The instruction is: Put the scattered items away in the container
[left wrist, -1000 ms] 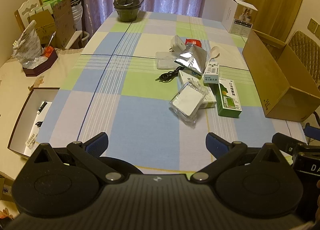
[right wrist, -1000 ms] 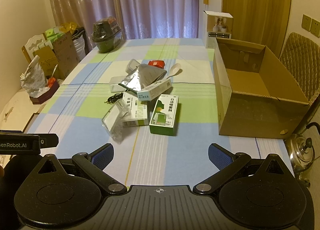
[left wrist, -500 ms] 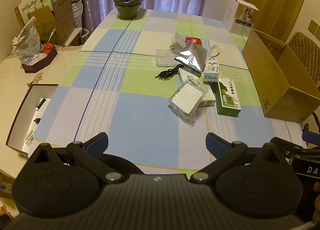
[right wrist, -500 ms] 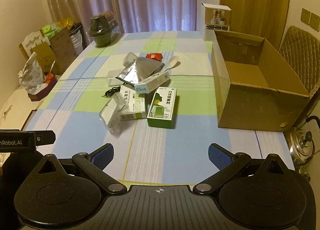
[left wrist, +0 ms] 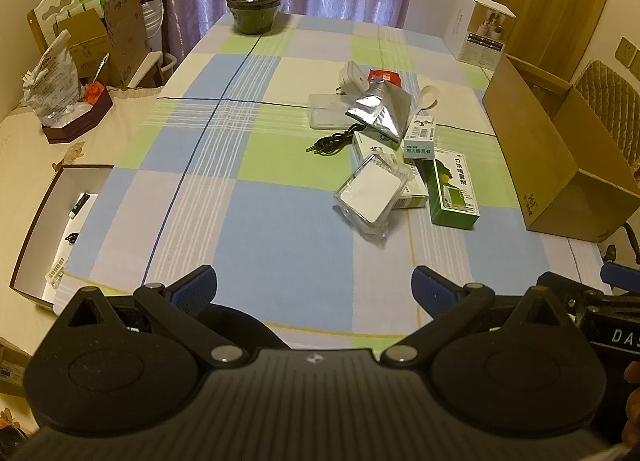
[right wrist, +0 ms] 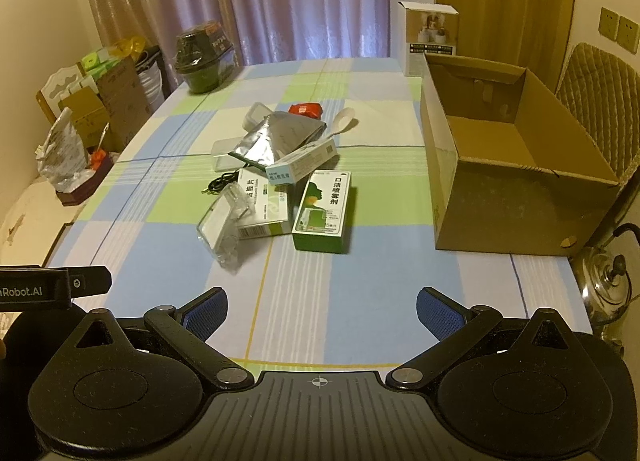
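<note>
While both hand-held grippers hang over the near edge of the surface (right wrist: 360,293), the things to tidy lie in a small pile near its middle. The left hand-held gripper (left wrist: 314,285) has its blue pads spread wide and holds nothing. The right hand-held gripper (right wrist: 322,309) is spread wide too, with nothing between its fingers.

The pile is a jumble. A green box (right wrist: 324,209) with a picture of a head on it lies flat on the side nearest the cardboard box. A white and green box (right wrist: 262,207) lies just beside it, touching it. A clear plastic case (right wrist: 222,227) leans on that one, tilted. A small white and blue box (right wrist: 302,163) rests on top of the others. A shiny silver pouch (right wrist: 276,137) lies behind it, partly over a clear flat tray (right wrist: 222,151). A black cable (right wrist: 220,183) curls at the left of the pile. A white spoon (right wrist: 344,119), a red packet (right wrist: 306,109) and a white plug (left wrist: 352,77) lie at the far side of the pile.

The cardboard box (right wrist: 516,201) stands open at the right edge of the surface. I can see its bare floor inside and nothing in it. A dark bowl (right wrist: 202,57) wrapped in clear film sits at the far left corner.
</note>
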Motion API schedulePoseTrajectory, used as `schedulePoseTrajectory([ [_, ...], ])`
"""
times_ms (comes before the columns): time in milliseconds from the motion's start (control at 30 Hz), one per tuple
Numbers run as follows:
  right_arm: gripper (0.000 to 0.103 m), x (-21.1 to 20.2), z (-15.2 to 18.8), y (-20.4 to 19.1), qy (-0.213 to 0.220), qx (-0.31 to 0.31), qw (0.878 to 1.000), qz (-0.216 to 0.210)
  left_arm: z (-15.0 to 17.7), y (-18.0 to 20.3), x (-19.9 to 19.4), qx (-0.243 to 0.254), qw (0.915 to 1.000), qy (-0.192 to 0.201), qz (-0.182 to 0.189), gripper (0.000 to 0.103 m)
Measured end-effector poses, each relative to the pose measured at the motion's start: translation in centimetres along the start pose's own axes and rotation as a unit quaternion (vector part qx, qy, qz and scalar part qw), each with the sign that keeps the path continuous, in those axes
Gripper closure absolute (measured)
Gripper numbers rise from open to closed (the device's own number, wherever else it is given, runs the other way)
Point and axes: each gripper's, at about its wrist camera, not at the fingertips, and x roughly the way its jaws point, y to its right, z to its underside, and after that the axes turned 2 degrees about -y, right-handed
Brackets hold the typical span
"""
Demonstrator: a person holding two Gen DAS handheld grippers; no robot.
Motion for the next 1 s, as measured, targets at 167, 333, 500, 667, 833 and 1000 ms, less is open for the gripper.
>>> schedulePoseTrajectory([
  [167, 0.0, 0.1, -0.1, 0.1, -0.001, 0.002, 1.0, 0.0, 0.0, 0.1, 0.0, -0.001, 1.0, -0.001, 0.0, 0.001],
  [333, 0.0, 0.1, -0.1, 0.1, -0.003, 0.002, 1.0, 0.0, 0.1, 0.2, 0.0, -0.001, 1.0, -0.001, 0.0, 0.001],
  [500, 0.0, 0.3, 0.0, 0.2, -0.004, 0.003, 1.0, 0.0, 0.1, 0.1, 0.0, -0.002, 1.0, -0.003, 0.001, 0.001],
  [667, 0.0, 0.6, 0.1, 0.3, -0.007, 0.003, 1.0, 0.0, 0.2, 0.1, 0.3, -0.001, 1.0, -0.004, 0.002, 0.001],
  [833, 0.0, 0.9, 0.2, 0.3, -0.006, 0.003, 1.0, 0.006, 0.0, 0.4, 0.6, 0.017, 0.9999, -0.003, -0.001, 0.001],
  [1000, 0.0, 1.7, -0.1, 0.6, -0.01, -0.002, 1.0, 0.004, -0.7, 0.6, 1.6, 0.044, 0.999, -0.006, 0.006, 0.001],
])
